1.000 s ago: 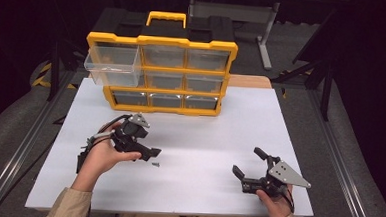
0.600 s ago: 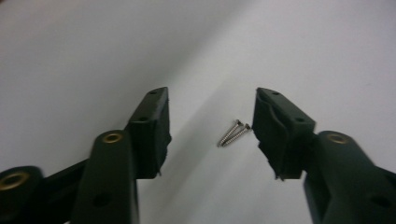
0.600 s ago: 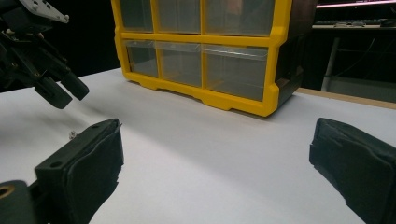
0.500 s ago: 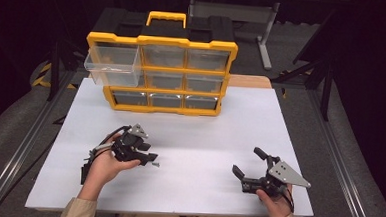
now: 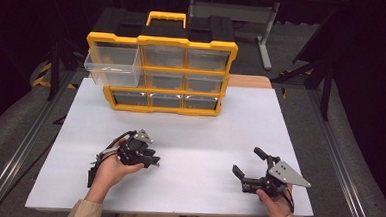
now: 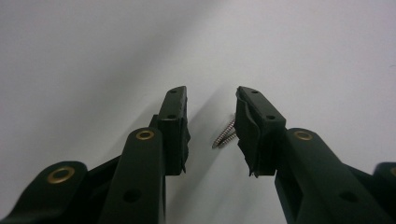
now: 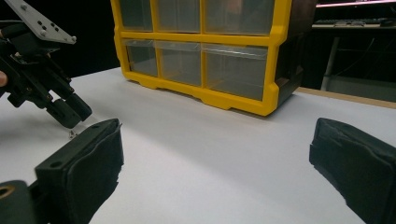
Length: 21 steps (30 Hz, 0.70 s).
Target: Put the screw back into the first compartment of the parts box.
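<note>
High view, table: white table (image 5: 179, 138) carries the yellow drawer organizer (image 5: 160, 74) at the back, its top-left clear drawer (image 5: 112, 64) pulled out.
Right gripper: right gripper (image 5: 250, 166) rests near the front edge with jaws wide apart and nothing between them; leave it parked.
Left gripper: left gripper (image 6: 212, 126) is tipped down over the screws, jaws just been closing but not yet pressing.
Screws: two small screws (image 6: 225, 134) lie on the table between the pads, hard against one jaw. Center them, keep the tips low, then close slowly.
</note>
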Motion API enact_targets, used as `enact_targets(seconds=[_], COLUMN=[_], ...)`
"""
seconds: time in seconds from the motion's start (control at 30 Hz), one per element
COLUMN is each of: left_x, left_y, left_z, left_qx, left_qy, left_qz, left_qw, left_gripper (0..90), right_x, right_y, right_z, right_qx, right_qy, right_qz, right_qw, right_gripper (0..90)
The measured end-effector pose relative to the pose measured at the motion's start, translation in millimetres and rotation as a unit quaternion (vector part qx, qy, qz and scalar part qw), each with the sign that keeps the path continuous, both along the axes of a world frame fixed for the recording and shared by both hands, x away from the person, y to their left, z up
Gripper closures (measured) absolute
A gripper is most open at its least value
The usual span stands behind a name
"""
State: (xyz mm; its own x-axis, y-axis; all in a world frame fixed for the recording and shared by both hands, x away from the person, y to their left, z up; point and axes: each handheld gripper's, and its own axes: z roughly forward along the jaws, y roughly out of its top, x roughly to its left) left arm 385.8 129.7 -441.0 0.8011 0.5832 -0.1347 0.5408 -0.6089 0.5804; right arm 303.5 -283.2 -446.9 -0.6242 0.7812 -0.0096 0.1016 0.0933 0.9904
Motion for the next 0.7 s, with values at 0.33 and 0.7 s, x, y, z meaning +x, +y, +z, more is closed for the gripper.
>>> enact_targets(seconds=[0.33, 0.7], left_x=[-0.1, 2.5], left_y=[-4.1, -2.2], left_z=[-4.8, -6.4], left_qx=[0.002, 0.002], left_qy=[0.015, 0.008], left_qz=[-0.005, 0.005], left_qw=[0.9999, 1.0000], left_gripper=[68.6, 75.8], right_x=[-0.4, -0.3], right_y=[0.2, 0.5], right_z=[0.2, 0.0], right_qx=[0.001, -0.001], right_qy=[0.001, 0.000], right_qz=[0.001, 0.002], right_qw=[1.0000, 1.0000], right_gripper=[3.2, 3.2])
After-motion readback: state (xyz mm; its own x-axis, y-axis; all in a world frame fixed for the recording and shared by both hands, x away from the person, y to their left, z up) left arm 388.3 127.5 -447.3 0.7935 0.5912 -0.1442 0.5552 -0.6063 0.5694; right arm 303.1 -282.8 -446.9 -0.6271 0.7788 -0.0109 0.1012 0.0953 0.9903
